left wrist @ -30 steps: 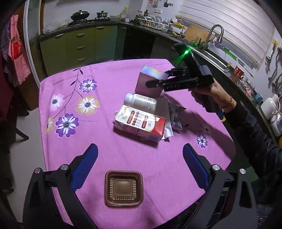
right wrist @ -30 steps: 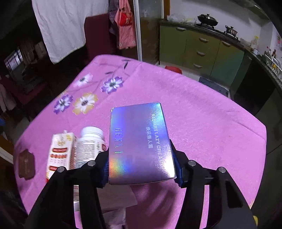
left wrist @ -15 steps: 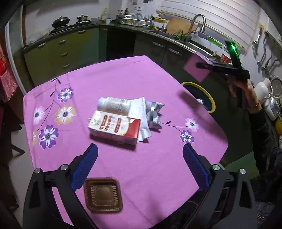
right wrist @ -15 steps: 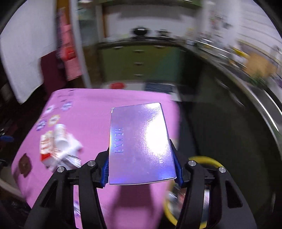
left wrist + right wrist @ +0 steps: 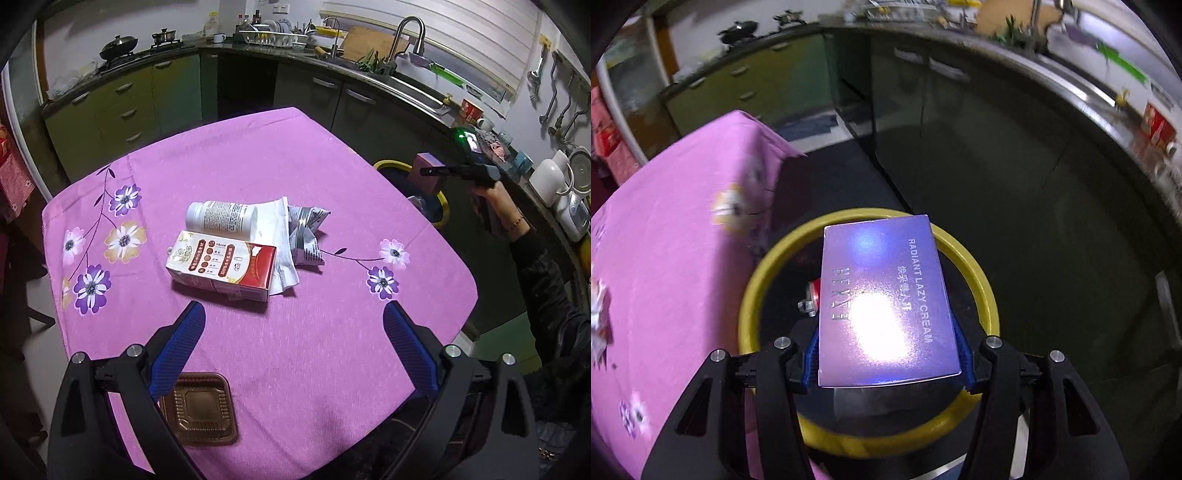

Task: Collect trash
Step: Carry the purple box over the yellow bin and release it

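Right gripper (image 5: 886, 354): jaws clamped on box (image 5: 882, 302) sides, held over bin (image 5: 975, 273).
Box: light, stiff card, glossy, prob. slippery; grip by the side walls.
Left gripper (image 5: 291, 336): jaws wide open, nothing held, above tabletop (image 5: 332, 350).
Left on tabletop: carton (image 5: 221, 266), bottle (image 5: 221, 218), tray (image 5: 199, 410).

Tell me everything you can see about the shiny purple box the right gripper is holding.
The purple box is a flat, glossy, iridescent carton printed "RADIANT LAZY CREAM", with a bright glare spot. It looks closed and undented. The right gripper clamps its two long sides with blue pads, holding it roughly level above the yellow-rimmed bin, beside the pink-clothed table.
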The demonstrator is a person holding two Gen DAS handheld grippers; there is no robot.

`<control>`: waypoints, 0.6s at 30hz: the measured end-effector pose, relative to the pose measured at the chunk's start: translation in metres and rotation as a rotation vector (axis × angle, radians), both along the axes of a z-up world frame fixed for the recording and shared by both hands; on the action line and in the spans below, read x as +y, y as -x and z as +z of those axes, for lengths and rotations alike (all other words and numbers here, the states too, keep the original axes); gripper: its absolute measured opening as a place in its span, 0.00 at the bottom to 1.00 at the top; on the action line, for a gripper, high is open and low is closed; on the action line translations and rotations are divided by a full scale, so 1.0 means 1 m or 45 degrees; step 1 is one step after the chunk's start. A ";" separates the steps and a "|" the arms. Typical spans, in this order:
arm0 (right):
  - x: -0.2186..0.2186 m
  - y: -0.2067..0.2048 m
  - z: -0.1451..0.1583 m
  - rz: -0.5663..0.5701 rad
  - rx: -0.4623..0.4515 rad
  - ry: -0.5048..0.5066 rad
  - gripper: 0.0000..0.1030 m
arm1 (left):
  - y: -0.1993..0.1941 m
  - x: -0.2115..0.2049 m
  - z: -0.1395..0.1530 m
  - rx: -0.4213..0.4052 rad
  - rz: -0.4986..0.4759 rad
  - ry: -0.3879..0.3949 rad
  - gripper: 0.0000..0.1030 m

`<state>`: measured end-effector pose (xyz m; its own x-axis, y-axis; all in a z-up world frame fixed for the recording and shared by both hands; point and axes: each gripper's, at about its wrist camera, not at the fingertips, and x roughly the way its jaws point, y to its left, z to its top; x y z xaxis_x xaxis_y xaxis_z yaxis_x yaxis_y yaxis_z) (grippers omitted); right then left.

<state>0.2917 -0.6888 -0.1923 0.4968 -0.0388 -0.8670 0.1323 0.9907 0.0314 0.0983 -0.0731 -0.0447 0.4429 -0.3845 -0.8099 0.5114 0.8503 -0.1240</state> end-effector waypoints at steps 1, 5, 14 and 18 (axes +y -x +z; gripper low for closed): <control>-0.005 -0.006 -0.006 -0.013 0.015 -0.016 0.54 | 0.001 0.002 0.000 0.002 0.007 0.001 0.90; -0.016 -0.019 -0.019 -0.064 0.022 -0.044 0.79 | 0.000 0.009 -0.004 0.022 0.044 0.004 0.90; 0.013 0.037 0.035 -0.058 -0.178 -0.002 0.82 | 0.001 0.025 -0.020 0.088 0.092 -0.032 0.90; 0.036 0.080 0.056 -0.001 -0.281 -0.050 0.84 | 0.011 0.031 -0.037 0.141 0.086 -0.073 0.90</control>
<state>0.2117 -0.6529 -0.1360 0.6746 -0.0076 -0.7381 0.1188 0.9880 0.0984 0.0875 -0.0420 -0.0820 0.3731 -0.3084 -0.8750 0.4388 0.8896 -0.1264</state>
